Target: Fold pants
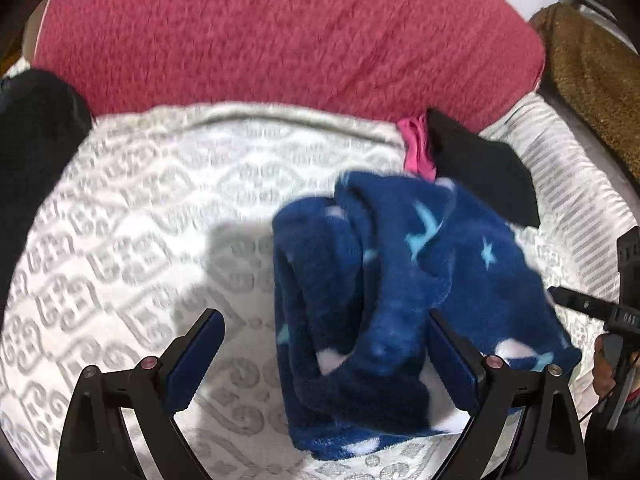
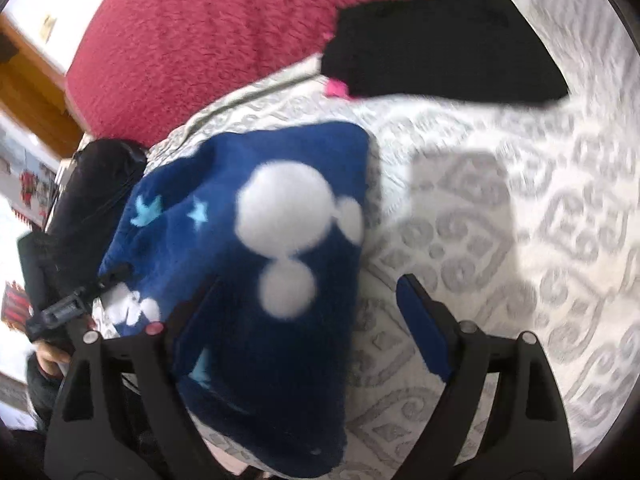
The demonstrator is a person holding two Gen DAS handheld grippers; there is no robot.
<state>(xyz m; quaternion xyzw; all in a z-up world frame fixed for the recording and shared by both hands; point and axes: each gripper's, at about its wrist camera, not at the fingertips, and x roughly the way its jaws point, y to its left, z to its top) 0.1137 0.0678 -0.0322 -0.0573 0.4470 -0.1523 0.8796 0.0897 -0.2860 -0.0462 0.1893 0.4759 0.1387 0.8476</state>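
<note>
Pants (image 1: 384,300) between left hand-held gripper (image 1: 324,344) fingers

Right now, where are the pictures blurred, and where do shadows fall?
Left wrist view: motion blur smears the blue fleece pants; a grey shadow lies on the patterned bedspread. Right wrist view: the bedspread's right edge streaks; a boxy shadow sits right of the pants.

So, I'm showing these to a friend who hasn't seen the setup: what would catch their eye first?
Most likely the navy fleece pants with white blobs and pale blue stars, bundled on the grey-patterned white bedspread between both open grippers. Next, the big red blanket across the far side, and a folded black garment beside it with a bit of pink cloth peeking out.
</note>
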